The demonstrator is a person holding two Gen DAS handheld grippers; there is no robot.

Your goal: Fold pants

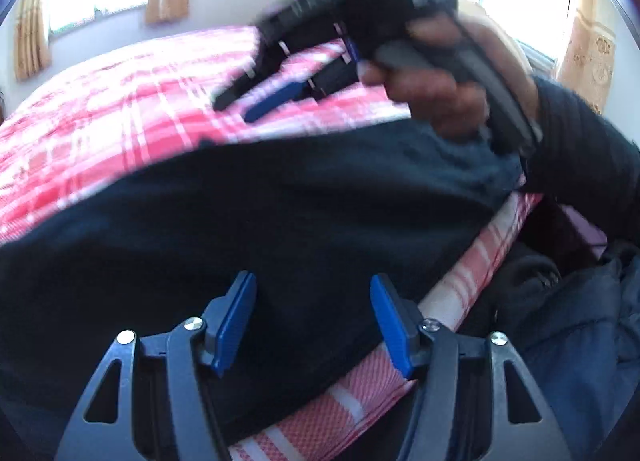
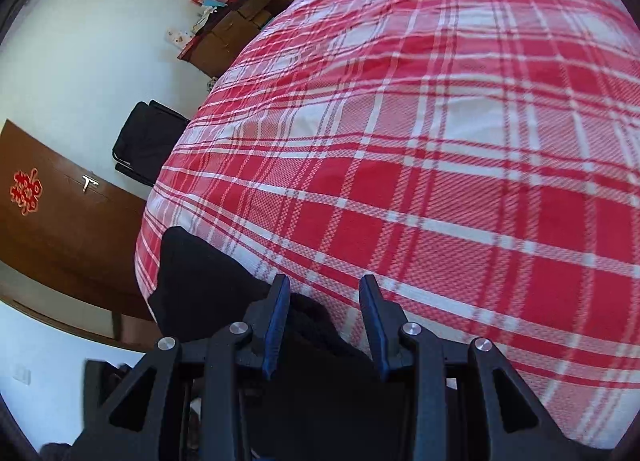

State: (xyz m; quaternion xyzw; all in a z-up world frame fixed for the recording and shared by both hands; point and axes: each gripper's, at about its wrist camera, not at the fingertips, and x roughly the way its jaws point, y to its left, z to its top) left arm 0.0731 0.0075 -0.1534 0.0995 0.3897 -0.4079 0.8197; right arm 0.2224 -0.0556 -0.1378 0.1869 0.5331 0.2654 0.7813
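Overhead, the right hand-held gripper (image 1: 240, 109) tilts down, parted, empty; left hand-held gripper (image 1: 312, 321) gapes above pants (image 1: 240, 221).

Right gripper (image 1: 236, 107) and hand (image 1: 436, 77) motion-blurred at 12 o'clock, left wrist view; black pants (image 1: 240, 221) cut off at 9 o'clock edge, folds unreadable.

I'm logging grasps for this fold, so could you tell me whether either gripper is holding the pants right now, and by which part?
Nothing is held. The left gripper stands open above the black pants, and the right gripper is open too, with no cloth pinched between its pads.
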